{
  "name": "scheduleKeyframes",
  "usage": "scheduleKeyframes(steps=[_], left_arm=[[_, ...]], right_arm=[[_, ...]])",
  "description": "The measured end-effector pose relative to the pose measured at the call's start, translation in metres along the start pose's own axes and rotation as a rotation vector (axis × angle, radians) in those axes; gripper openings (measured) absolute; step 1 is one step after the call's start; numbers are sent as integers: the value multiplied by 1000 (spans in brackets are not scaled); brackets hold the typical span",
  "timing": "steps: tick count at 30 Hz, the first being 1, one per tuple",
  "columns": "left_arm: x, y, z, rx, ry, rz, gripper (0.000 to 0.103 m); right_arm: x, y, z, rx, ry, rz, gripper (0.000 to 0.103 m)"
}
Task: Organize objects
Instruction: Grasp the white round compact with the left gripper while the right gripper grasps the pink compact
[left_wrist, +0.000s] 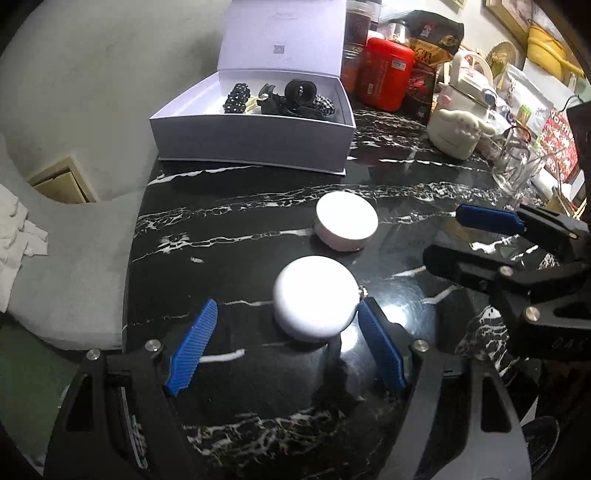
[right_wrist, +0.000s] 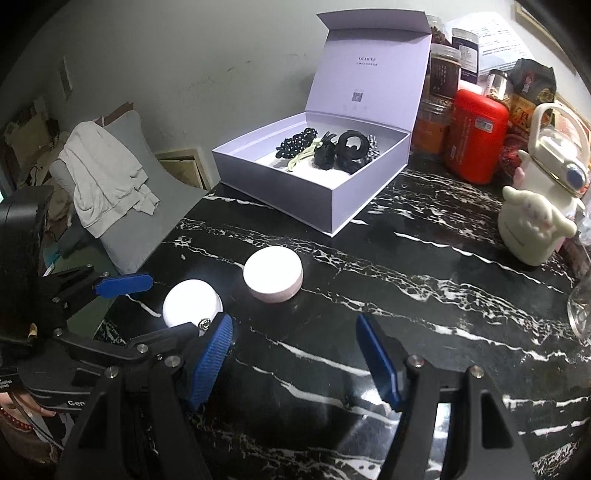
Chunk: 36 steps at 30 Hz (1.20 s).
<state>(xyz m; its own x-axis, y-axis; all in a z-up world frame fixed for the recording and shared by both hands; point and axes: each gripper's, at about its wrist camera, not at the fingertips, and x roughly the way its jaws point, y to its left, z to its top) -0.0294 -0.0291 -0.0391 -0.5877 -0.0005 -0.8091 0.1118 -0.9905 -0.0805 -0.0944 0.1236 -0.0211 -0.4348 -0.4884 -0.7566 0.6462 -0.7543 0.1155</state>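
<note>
Two round white cases lie on the black marble table. The nearer case sits between the blue pads of my left gripper, which is open; its right pad stands close beside the case's rim. The farther, pinkish case lies free just beyond. My right gripper is open over bare tabletop, to the right of both cases. An open lavender box holding black hair accessories stands at the back.
A red canister, jars, a white character-shaped container, a kettle and a glass mug crowd the back right. The table edge runs along the left, with a grey chair and a draped cloth beyond it.
</note>
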Motion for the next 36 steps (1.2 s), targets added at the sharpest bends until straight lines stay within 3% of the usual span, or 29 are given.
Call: scheduleKeyframes(steps=[5, 11, 18, 23, 26, 28, 33, 34, 36], left_arm=[[4, 13, 5, -8, -19, 18, 78], [19, 32, 9, -25, 13, 48, 78], [20, 53, 16, -82, -31, 2, 78], [28, 64, 23, -131, -21, -48, 78], [32, 65, 24, -135, -13, -50, 78], [34, 63, 25, -124, -10, -39, 78], [34, 60, 23, -105, -22, -41, 78], [34, 60, 23, -107, -30, -64, 77], [31, 60, 23, -125, -39, -118, 60]], right_arm=[[15, 3, 9, 3, 15, 22, 71], [37, 4, 22, 16, 28, 18, 71], [63, 7, 31, 11, 57, 25, 71], [75, 7, 37, 12, 66, 44, 70], [82, 7, 39, 19, 80, 53, 66], [86, 7, 39, 15, 87, 63, 53], [84, 9, 37, 2, 91, 51, 53], [83, 9, 35, 1, 90, 48, 53], [79, 10, 31, -4, 92, 40, 53]])
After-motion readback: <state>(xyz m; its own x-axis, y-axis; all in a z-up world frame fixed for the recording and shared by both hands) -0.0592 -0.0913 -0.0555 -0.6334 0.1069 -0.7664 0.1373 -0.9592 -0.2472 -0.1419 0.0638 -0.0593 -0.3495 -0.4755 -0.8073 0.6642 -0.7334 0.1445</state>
